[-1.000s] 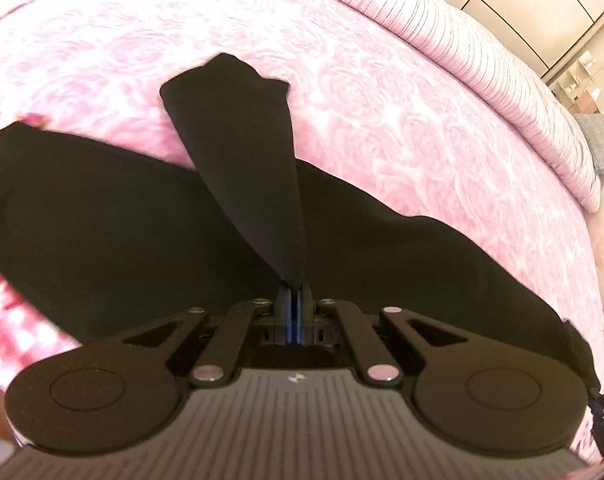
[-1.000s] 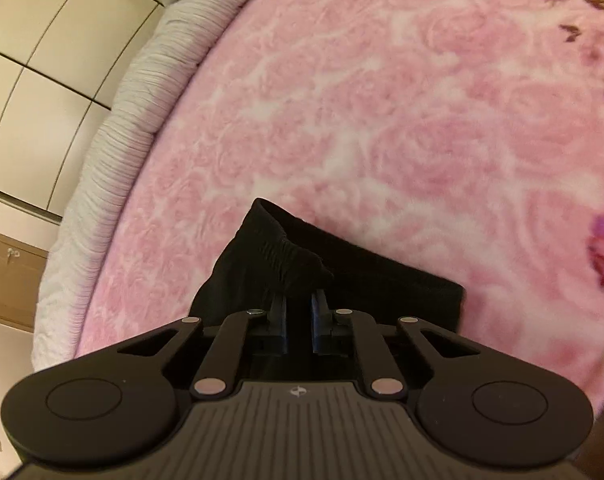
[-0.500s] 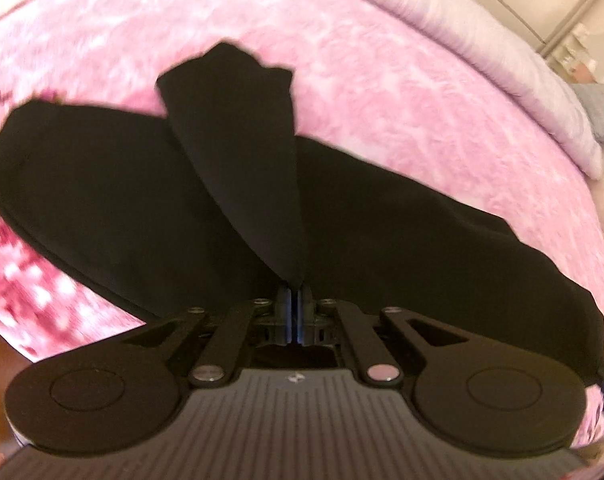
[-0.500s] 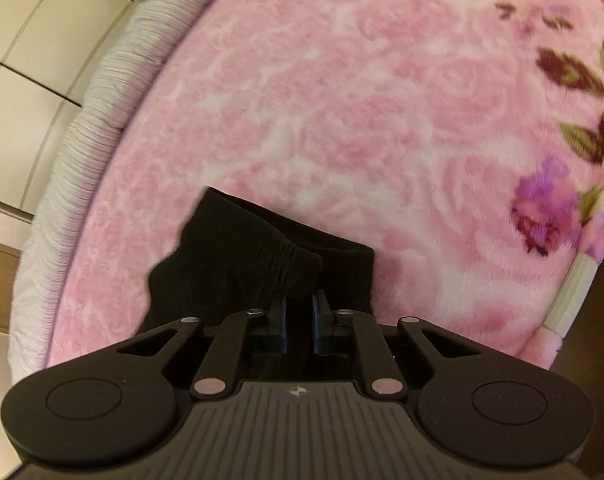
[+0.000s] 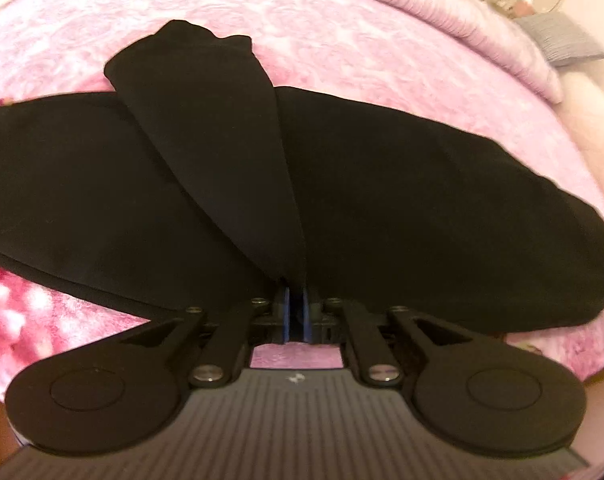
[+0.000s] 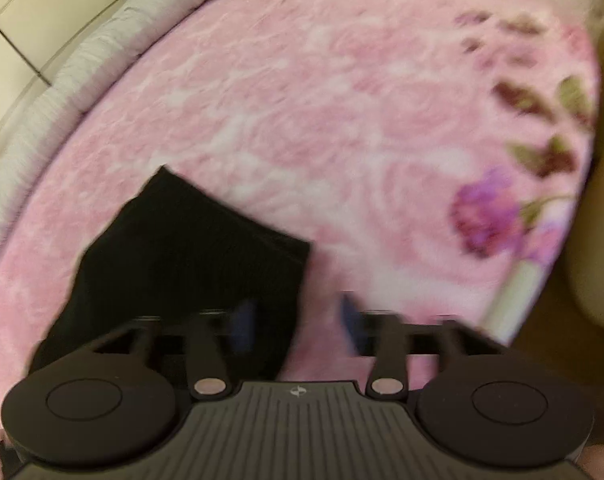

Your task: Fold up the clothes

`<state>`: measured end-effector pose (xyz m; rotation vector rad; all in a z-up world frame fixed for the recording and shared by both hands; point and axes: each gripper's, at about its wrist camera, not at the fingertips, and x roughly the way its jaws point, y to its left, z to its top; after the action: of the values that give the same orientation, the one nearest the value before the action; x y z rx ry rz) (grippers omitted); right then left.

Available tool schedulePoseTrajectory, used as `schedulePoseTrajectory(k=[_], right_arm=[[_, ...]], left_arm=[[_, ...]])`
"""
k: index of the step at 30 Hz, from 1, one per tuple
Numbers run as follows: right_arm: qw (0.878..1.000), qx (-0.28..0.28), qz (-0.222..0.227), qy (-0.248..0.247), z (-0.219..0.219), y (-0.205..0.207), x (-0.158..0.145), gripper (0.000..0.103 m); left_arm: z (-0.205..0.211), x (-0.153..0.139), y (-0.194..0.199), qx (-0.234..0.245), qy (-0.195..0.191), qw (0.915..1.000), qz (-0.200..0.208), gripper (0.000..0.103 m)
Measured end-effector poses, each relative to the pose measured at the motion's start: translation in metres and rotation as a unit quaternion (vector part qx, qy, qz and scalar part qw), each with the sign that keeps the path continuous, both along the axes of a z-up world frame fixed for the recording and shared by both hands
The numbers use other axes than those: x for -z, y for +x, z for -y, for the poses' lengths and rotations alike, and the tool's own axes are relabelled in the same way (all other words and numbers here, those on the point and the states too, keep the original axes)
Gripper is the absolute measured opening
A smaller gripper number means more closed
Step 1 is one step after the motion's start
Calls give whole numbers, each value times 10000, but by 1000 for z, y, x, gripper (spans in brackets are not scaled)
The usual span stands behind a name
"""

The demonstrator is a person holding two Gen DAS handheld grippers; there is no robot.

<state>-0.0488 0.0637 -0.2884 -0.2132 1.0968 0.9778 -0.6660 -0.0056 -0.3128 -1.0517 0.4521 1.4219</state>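
A black garment (image 5: 402,200) lies spread across the pink rose-patterned blanket (image 5: 342,40). My left gripper (image 5: 296,312) is shut on a fold of it, and a tapered flap (image 5: 206,120) runs from the jaws up and away. In the blurred right wrist view the garment's end (image 6: 190,248) lies at lower left. My right gripper (image 6: 298,320) is open, its jaws wide apart, with the cloth's edge lying by the left finger (image 6: 244,324).
A pale ribbed pillow (image 5: 482,28) runs along the bed's far side, also seen in the right wrist view (image 6: 102,52). A grey cushion (image 5: 558,40) lies beyond it. Cream cabinet doors (image 6: 30,4) stand behind. The blanket's flowered edge (image 6: 534,208) is at right.
My right gripper has opened and let go of the garment's end, which dropped onto the blanket. My left gripper stays shut on the cloth and has pulled back toward the bed's near edge.
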Motion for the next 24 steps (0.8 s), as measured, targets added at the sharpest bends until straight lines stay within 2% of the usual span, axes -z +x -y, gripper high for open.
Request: schedulePoseTrajectory(k=[2,5,7,10,11,13,16,19,22,24], right_arm=[[9991,-7,348,239,7,-11,-5,61],[9932,27,1094,393,14,-38,-6,72],[9914,51,1232,448,18,-48,3,81],[9962,270,433,699,33,-49,26,83],[9956,382,300,796,41,-51,28,83],[9936,535,235,970,58,-62,24,82],[9920,432,199,1172,82,-95,3,82],[9891,-312,-141,1432,95,-136,-14,79],[9808,-1316,-525,1338,86,-196,-14,62],[9687,-1939,-959,1215,76,-242,-9,53]], left_arm=[[4,5,-4,160,147,9997,80,6],[11,11,-8,356,481,9981,174,6],[17,16,-12,420,695,9962,306,6],[29,16,-21,547,989,9925,461,10],[35,15,-25,583,1096,9910,496,15],[51,7,-37,526,1254,9894,514,19],[75,-10,-64,249,1169,9904,689,20],[87,-24,-99,-96,1370,9891,531,20],[84,-31,-132,-515,1298,9895,374,20],[77,-32,-152,-684,1274,9890,311,20]])
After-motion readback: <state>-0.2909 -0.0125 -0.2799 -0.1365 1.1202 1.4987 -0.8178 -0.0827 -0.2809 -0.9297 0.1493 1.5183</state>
